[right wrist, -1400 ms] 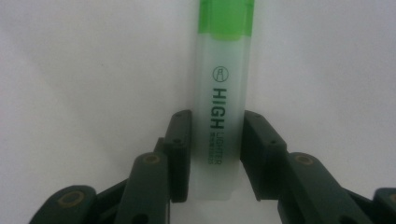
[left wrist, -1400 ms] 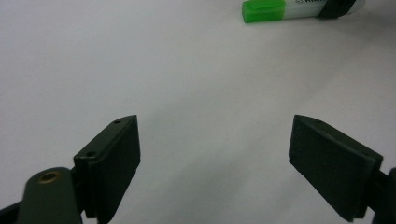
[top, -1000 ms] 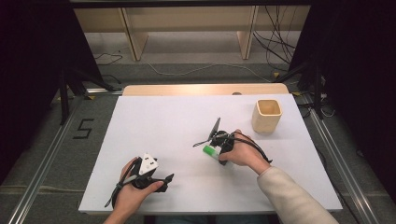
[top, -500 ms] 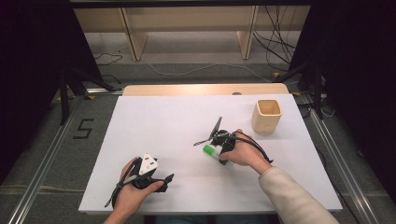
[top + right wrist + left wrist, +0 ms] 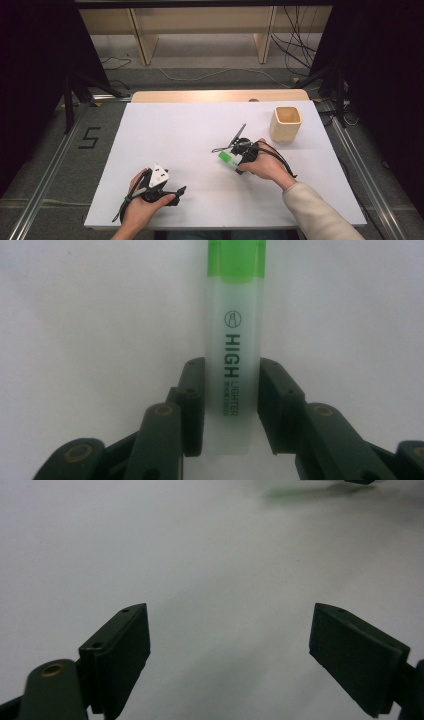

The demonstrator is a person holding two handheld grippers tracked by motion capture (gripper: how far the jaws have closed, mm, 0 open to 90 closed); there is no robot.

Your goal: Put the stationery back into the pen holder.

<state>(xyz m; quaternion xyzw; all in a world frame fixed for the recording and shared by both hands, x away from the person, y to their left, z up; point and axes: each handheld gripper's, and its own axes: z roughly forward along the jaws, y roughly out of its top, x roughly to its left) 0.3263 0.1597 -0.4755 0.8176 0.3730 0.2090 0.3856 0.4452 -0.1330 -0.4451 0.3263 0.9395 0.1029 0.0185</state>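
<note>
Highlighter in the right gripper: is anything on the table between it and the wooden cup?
Nothing visible. The right gripper is shut on the highlighter, and the white table between it and the wooden cup is bare. The left gripper sits open, near the table's front edge, well off that line.

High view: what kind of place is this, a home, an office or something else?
Probably a lab or recording workspace, not a home. A bare white table stands between metal rails on the floor, loose cables lie behind it, and a "5" is marked on the floor beside it.
</note>
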